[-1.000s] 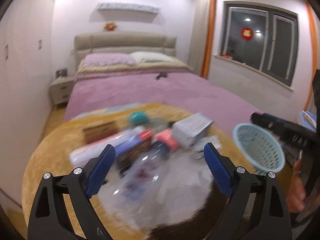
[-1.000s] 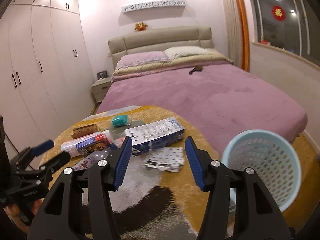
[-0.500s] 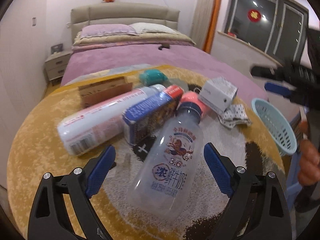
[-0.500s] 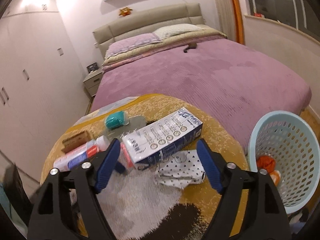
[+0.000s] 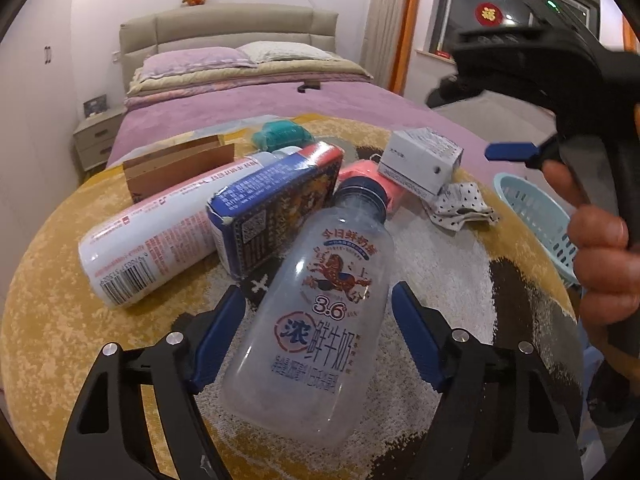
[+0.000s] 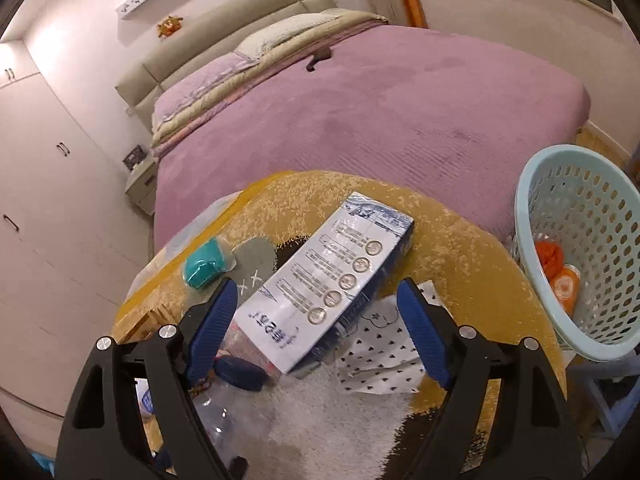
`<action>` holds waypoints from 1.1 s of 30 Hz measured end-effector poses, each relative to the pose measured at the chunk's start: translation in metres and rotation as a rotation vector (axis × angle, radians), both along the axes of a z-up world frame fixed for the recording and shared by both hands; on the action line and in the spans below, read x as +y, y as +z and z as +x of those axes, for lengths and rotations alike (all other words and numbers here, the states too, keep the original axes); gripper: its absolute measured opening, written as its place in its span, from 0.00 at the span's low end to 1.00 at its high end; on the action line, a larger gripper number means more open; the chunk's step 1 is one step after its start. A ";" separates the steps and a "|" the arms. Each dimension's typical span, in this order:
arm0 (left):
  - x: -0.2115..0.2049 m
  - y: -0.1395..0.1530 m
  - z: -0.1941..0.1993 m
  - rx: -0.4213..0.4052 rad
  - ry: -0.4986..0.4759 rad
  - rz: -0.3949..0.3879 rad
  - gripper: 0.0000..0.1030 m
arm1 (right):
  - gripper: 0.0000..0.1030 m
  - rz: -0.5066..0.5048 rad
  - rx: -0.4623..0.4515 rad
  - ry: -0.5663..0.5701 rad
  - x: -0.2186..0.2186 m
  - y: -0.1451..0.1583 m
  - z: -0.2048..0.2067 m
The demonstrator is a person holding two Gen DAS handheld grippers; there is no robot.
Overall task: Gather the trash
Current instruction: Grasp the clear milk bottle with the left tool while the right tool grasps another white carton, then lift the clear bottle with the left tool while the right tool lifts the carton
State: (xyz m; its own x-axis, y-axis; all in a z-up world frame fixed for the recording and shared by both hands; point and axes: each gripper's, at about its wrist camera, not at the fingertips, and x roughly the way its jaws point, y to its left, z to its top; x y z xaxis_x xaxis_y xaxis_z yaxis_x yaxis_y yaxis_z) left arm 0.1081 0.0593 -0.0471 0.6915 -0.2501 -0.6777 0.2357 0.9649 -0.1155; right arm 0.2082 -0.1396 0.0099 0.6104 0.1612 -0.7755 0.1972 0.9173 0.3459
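Note:
A clear milk bottle [image 5: 320, 320] with a dark blue cap lies on the round yellow rug [image 5: 60, 320]. My left gripper [image 5: 318, 294] straddles the bottle's body. Its jaws are closing, with a thin gap still showing at each blue pad. In the right wrist view a white carton [image 6: 328, 284] lies on its side, partly between the fingers of my right gripper [image 6: 316, 332]. That gripper is open and touches nothing. The pale blue basket [image 6: 532, 240] stands to its right with orange items inside. The left wrist view shows a hand [image 5: 600, 240] holding the right gripper high at the right.
A white spray can [image 5: 160, 240], a dark blue box [image 5: 272, 216], brown cardboard [image 5: 176, 168], a teal object [image 5: 280, 138], a pink-capped item [image 5: 372, 180] and a dotted cloth [image 6: 380, 356] crowd the rug. A purple bed [image 6: 400, 112] lies behind, a nightstand [image 5: 96, 140] to the left.
My left gripper came down over the milk bottle and its jaws have narrowed. My right gripper swung left from the basket to over the white carton, rolled, and opened wider.

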 end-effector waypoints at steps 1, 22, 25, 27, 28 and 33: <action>0.000 0.000 -0.001 -0.002 -0.004 -0.002 0.71 | 0.76 0.006 0.022 -0.007 0.002 -0.003 0.005; -0.004 0.004 -0.016 -0.002 0.005 0.002 0.55 | 0.61 0.101 0.079 0.228 0.008 -0.034 0.007; -0.001 0.005 -0.027 0.004 0.025 -0.013 0.54 | 0.58 0.116 0.047 0.291 0.008 -0.030 -0.008; 0.003 0.006 -0.036 0.013 0.038 -0.028 0.54 | 0.58 0.122 0.031 0.339 0.005 -0.026 -0.019; 0.005 0.007 -0.041 0.019 0.045 -0.037 0.54 | 0.58 0.120 0.028 0.369 0.005 -0.024 -0.026; 0.013 0.008 -0.063 0.044 0.054 -0.064 0.54 | 0.57 0.068 -0.010 0.515 0.004 -0.011 -0.069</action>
State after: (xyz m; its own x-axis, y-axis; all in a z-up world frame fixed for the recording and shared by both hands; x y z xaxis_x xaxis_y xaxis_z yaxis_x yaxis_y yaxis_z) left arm 0.0447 0.0720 -0.0389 0.6752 -0.2564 -0.6916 0.1765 0.9666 -0.1861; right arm 0.1388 -0.1361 -0.0013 0.4461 0.4924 -0.7474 -0.2777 0.8700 0.4074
